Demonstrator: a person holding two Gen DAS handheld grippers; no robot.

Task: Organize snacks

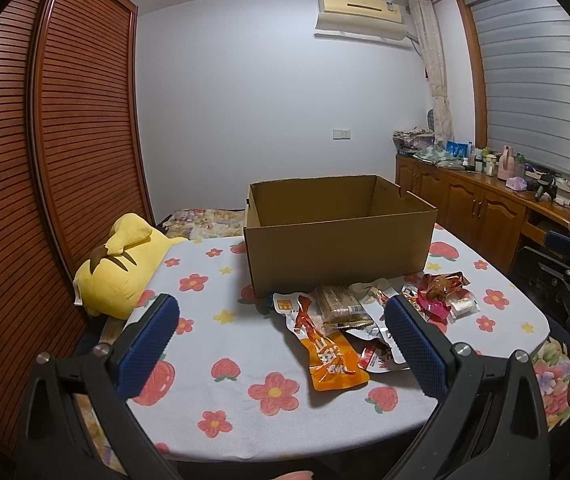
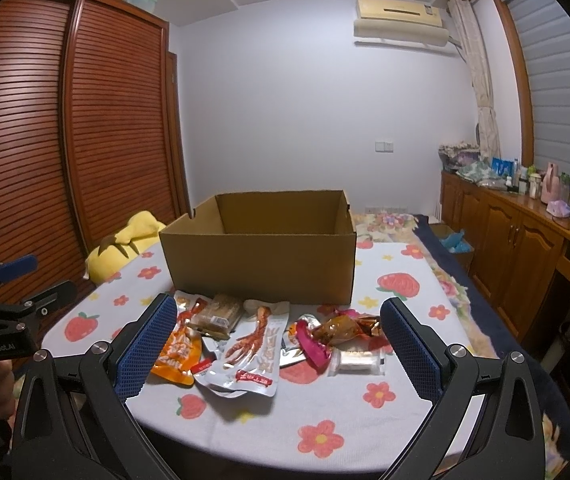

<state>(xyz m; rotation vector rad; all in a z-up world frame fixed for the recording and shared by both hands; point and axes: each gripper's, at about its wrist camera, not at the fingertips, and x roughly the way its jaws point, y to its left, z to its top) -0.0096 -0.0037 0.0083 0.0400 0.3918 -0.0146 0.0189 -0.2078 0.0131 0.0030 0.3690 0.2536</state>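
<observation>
while both your left gripper [image 1: 281,320] and right gripper [image 2: 279,326] hover wide open and empty, the loose foil snack packets [image 2: 245,344] lie heaped on the floral-clothed table [image 2: 325,412] before the open brown cardboard box [image 2: 261,252]; slick overlapping wrappers could slip or drag neighbours off.

Bare worktop [image 2: 413,420] lies open beneath my tongs on every near side. Ahead, the snack packets [image 2: 245,344] crowd against the cardboard box [image 2: 261,258], whose open top stays unobstructed.
</observation>
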